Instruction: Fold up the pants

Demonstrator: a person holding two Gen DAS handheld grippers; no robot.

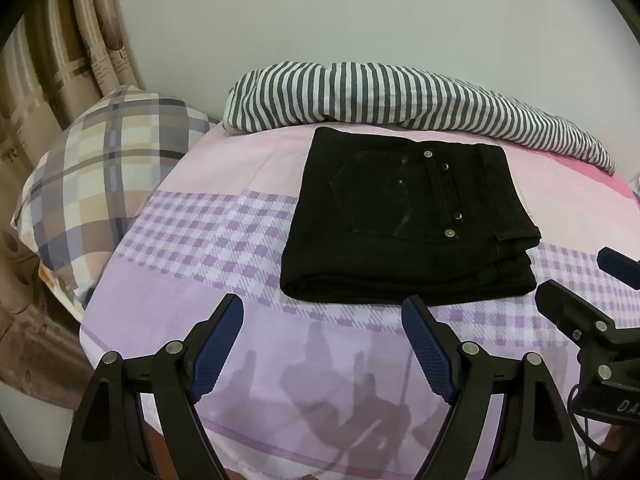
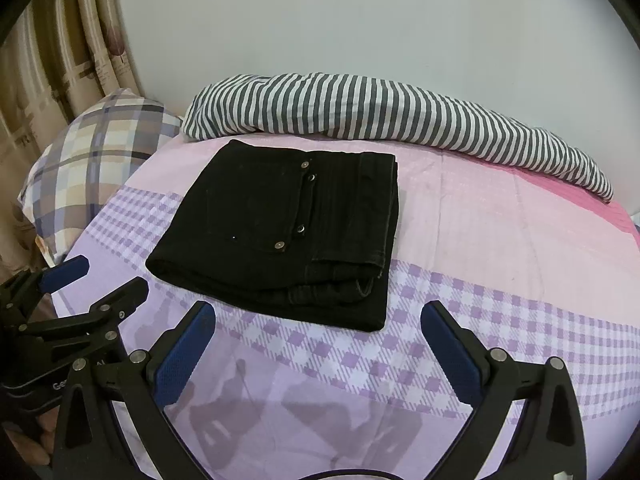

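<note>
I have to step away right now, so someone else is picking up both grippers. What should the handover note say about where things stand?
Left hand-held gripper: open, empty, above the sheet just short of the pants.
Right hand-held gripper: open, empty, beside the left one, also short of the pants.
Black pants: folded into a compact stack, pocket side up, flat on the pink and purple bed sheet, in front of the striped bedding. Plaid pillow off to the left.
Done: the folding looks complete; neither gripper touches the cloth.
Left: probably nothing but a check that the edges on the open side line up, then withdraw.
</note>
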